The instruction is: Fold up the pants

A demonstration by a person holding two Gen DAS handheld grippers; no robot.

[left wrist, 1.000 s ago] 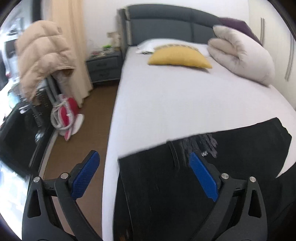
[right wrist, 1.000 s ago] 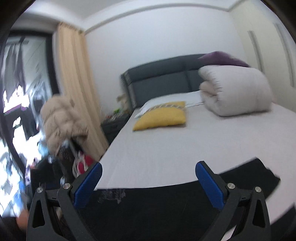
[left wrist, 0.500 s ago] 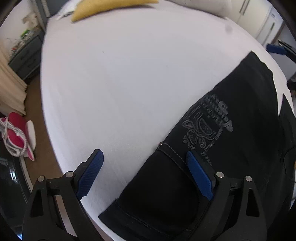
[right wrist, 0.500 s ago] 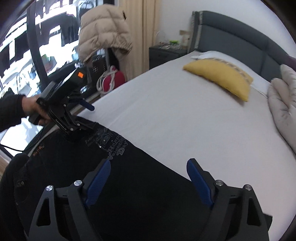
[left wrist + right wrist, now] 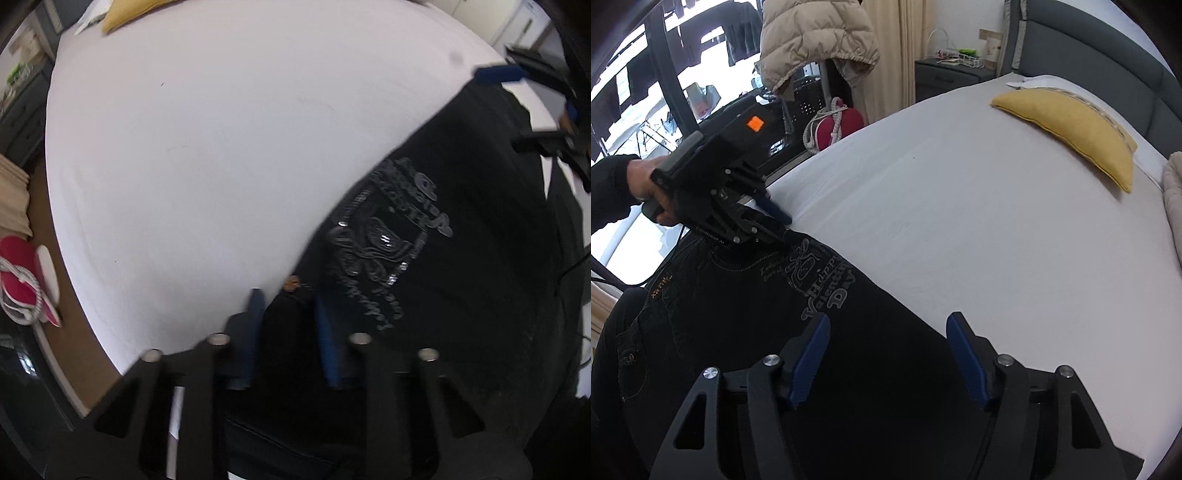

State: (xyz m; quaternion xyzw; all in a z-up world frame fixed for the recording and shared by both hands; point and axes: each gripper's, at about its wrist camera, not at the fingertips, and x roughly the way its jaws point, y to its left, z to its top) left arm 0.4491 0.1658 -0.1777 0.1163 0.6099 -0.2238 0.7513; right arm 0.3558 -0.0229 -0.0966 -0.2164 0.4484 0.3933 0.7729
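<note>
Right wrist view showed the black pants (image 5: 746,332) spread flat along the near edge of the white bed (image 5: 979,206), the printed emblem facing up and the upper edge of the fabric running diagonally across the sheet. The step in hand looked like taking hold of that edge at two spots, the opening of a first fold. The left gripper (image 5: 288,317) had just been closing, and its blue pads were clamped on a pinched-up ridge of the pants at the waist corner, beside a small copper rivet (image 5: 291,283). The right gripper (image 5: 886,354), farther along the leg, had also been closing but its jaws stood apart, one pad over the black cloth and the other over the bare sheet, so the pants' edge ran between them without being pressed. The next move probably called for the right jaws to finish pinching that edge, then both hands lifting together to carry it over. A yellow cushion (image 5: 1071,125) lay well apart near the grey headboard (image 5: 1100,48), clear of the work.
</note>
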